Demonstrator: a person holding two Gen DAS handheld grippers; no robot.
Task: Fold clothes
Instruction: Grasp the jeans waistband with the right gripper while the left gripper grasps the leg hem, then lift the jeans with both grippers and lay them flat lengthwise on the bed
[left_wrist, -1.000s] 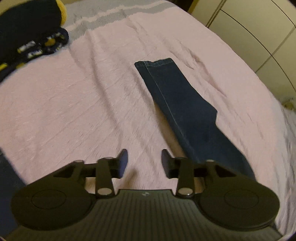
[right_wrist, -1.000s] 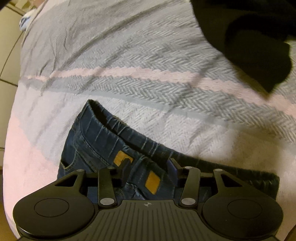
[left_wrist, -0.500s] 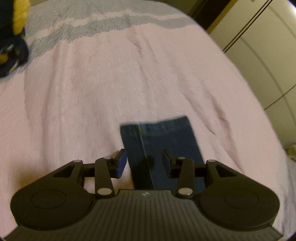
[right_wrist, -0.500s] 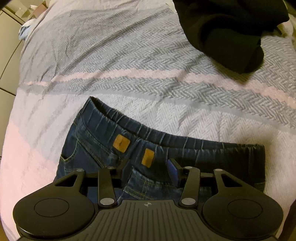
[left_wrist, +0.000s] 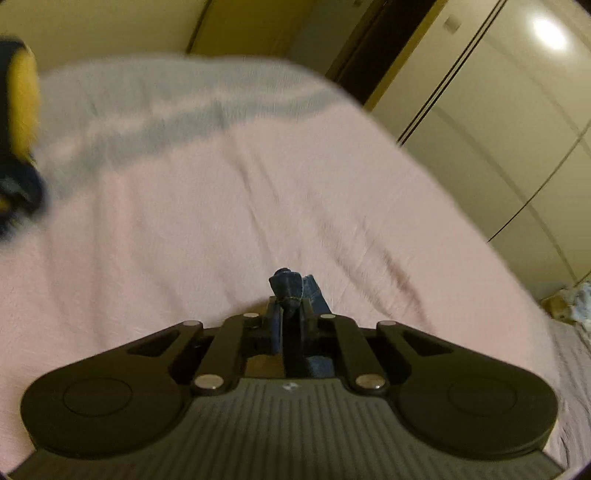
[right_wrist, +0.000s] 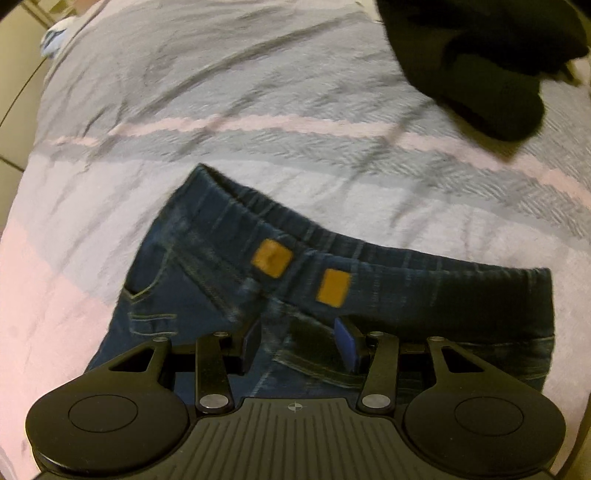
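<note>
The left gripper (left_wrist: 290, 314) is pinching a bunched end of the dark blue denim jeans (left_wrist: 291, 291), its fingers pressed together on the cloth; a small tuft is sticking out past the tips toward 12 o'clock, and more denim is showing just to the right of the fingers. Below it, the pink and grey woven bedspread (left_wrist: 221, 206) is filling most of the left wrist view, blurred, with a cream wardrobe (left_wrist: 498, 122) at 2 o'clock and a yellow and black item (left_wrist: 20, 122) at 9 o'clock.

In the right wrist view, the right gripper (right_wrist: 301, 349) is hovering over the jeans' fly area, fingers spread apart. The jeans (right_wrist: 369, 280) are lying flat on the bedspread (right_wrist: 221, 96), waistband running from 10 o'clock to 3 o'clock, two tan patches (right_wrist: 271, 257) beneath it. Their long axis is running toward 6 o'clock, under the gripper. A black garment (right_wrist: 487, 62) is lying at 1 o'clock, well apart from the jeans.
</note>
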